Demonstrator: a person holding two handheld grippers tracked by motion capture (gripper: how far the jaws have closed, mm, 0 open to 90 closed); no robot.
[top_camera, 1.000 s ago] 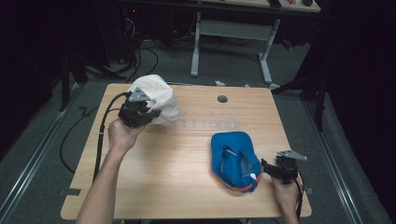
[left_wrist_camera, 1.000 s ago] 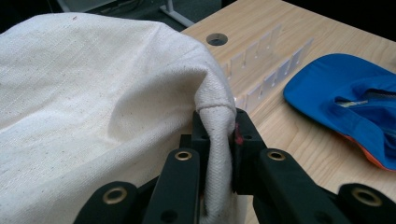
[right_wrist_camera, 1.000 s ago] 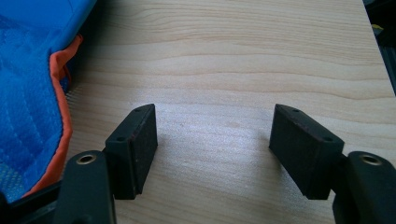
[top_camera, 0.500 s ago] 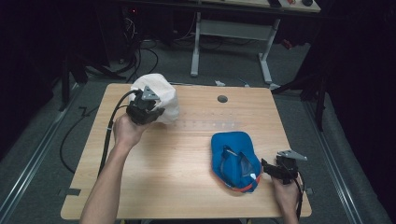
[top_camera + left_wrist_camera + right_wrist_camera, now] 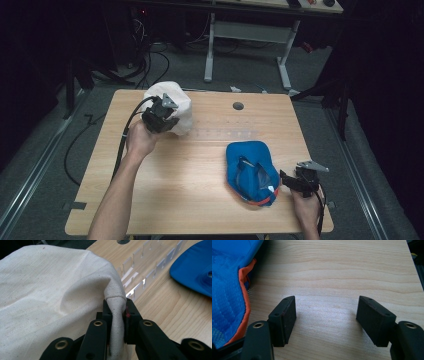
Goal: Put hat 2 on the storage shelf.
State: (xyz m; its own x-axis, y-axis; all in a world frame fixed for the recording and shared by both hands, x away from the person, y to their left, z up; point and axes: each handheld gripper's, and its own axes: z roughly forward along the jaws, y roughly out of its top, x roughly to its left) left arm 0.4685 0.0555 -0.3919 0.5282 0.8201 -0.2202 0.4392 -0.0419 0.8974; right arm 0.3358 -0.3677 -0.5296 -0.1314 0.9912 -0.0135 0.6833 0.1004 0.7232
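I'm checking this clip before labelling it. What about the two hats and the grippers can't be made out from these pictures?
- White hat: its shape; the left gripper view cuts it off, and in the high view the left gripper covers part of it.
- Blue hat: the small tag inside is too small to read in the high view.
- Right gripper: open; whether it touches the table is unclear.
- Clear slotted strip: too faint to identify.

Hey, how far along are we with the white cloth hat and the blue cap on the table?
Done so far: the left claw is shut on the rolled edge of the white hat, at the table's far left. In hand: that grip. Left: the blue cap lies inside-up near the front right, untouched; the right claw stands open over bare wood beside it. Judging by this, most of the handling seems yet to come.
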